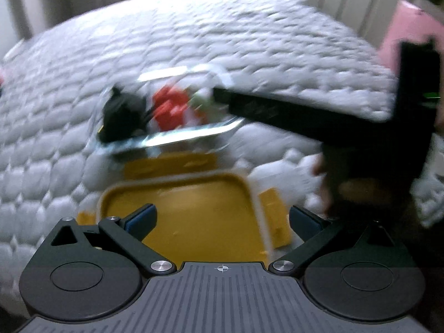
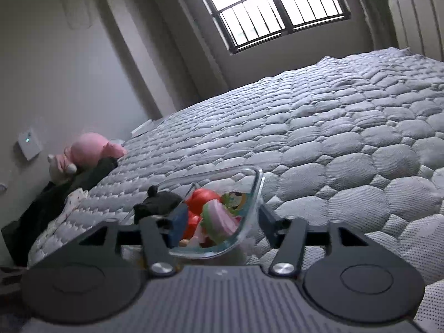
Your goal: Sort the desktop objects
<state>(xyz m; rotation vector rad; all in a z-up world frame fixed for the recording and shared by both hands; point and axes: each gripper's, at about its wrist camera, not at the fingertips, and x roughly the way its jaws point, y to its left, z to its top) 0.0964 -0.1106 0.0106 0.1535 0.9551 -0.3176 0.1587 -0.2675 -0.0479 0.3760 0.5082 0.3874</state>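
A clear glass container (image 2: 256, 183) sits on the quilted mattress (image 2: 333, 138). It holds a black item (image 2: 158, 202), red pieces (image 2: 202, 197) and a green-and-pink toy (image 2: 219, 216). My right gripper (image 2: 222, 219) is open and straddles the container's right wall, one finger inside and one outside. The left wrist view is blurred: the same container (image 1: 194, 134) lies ahead, with one of the right gripper's fingers (image 1: 277, 113) reaching to it from the right. My left gripper (image 1: 223, 217) hangs open over a yellow lid (image 1: 188, 213) with a white rim, holding nothing.
A pink plush toy (image 2: 88, 149) and dark clothing (image 2: 55, 194) lie at the mattress's left edge by the wall. A barred window (image 2: 272, 8) is behind, a padded headboard (image 2: 416, 19) at far right. A yellow flat piece (image 1: 166, 163) lies between lid and container.
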